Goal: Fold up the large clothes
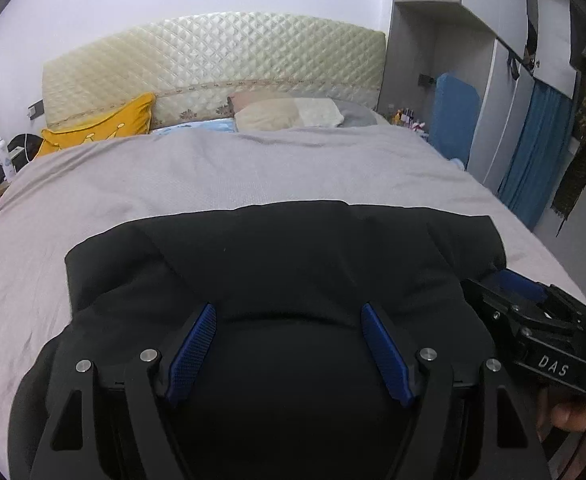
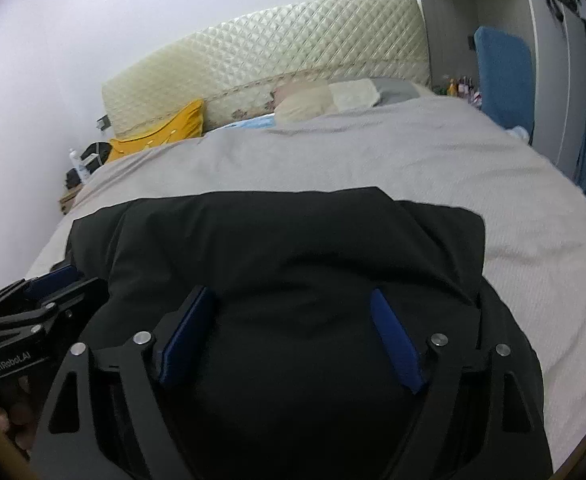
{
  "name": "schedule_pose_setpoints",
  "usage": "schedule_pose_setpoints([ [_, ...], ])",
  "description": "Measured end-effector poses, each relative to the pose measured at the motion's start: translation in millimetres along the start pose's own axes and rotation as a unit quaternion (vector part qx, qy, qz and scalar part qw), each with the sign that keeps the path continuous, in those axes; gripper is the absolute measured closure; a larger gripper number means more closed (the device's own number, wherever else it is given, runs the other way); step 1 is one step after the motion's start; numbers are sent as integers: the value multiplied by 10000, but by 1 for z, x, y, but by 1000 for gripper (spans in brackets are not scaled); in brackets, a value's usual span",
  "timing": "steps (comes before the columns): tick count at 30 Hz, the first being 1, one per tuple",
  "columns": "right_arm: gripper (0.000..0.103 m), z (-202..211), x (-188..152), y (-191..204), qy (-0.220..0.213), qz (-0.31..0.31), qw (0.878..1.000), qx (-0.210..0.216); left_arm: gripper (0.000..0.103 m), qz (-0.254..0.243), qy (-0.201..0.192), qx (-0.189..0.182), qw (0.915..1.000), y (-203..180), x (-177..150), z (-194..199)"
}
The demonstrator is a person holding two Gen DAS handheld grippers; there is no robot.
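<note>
A large black garment (image 1: pixel 285 256) lies spread on the grey bed cover (image 1: pixel 213 176), near the foot of the bed. Its far edge is straight and a fold runs across it. My left gripper (image 1: pixel 289 316) is open just above the garment's near part, blue pads apart, nothing between them. My right gripper (image 2: pixel 293 300) is also open over the same garment (image 2: pixel 293 240), to the right of the left one. The right gripper's body shows in the left wrist view (image 1: pixel 533 320), and the left gripper's body in the right wrist view (image 2: pixel 33 304).
A quilted cream headboard (image 1: pixel 213 60), a yellow cushion (image 1: pixel 105 124) and pillows (image 1: pixel 289 114) are at the far end. A bedside stand with clutter (image 1: pixel 1 176) is far left. Wardrobe doors and hanging blue cloth (image 1: pixel 533 160) stand on the right.
</note>
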State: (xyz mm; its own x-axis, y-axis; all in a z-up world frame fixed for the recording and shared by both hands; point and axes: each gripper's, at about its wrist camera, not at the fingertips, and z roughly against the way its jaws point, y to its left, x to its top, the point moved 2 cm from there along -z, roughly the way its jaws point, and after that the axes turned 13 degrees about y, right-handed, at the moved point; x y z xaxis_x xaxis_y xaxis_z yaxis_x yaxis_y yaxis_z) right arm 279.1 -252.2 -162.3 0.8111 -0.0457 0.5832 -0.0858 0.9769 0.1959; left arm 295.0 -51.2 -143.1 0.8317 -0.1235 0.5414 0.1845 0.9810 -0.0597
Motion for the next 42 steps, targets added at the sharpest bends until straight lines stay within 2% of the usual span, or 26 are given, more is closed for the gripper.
schedule_pose_setpoints([
  [7, 13, -30, 18, -1, 294, 12, 9995, -142, 27, -8, 116, 111, 9999, 2, 19, -31],
  [19, 5, -66, 24, -7, 220, -132, 9997, -46, 24, 14, 174, 223, 9996, 9, 24, -64],
  [24, 4, -67, 18, -1, 82, -29, 9997, -246, 24, -24, 82, 308, 9995, 6, 17, -59],
  [29, 4, -54, 15, -6, 108, 14, 9999, 54, 24, -47, 47, 319, 9995, 10, 10, -42],
  [31, 4, -45, 13, -10, 64, 24, 9999, 79, 24, -129, -15, 533, 9985, 14, 7, -28],
  [34, 4, -26, 9, -12, -79, 205, 9997, -69, 24, -132, -411, 1006, 9940, 31, 0, -1],
  [37, 4, -12, 5, -18, -209, 392, 9982, -413, 24, 92, -376, 1392, 9895, 53, -4, 4],
  [39, 4, -5, 3, -26, -300, 336, 9966, -696, 24, 239, -291, 1468, 9884, 67, -9, 0],
  [42, 2, -3, -1, -39, -247, 320, 9954, -863, 24, 418, -119, 1294, 9906, 82, -13, -14],
])
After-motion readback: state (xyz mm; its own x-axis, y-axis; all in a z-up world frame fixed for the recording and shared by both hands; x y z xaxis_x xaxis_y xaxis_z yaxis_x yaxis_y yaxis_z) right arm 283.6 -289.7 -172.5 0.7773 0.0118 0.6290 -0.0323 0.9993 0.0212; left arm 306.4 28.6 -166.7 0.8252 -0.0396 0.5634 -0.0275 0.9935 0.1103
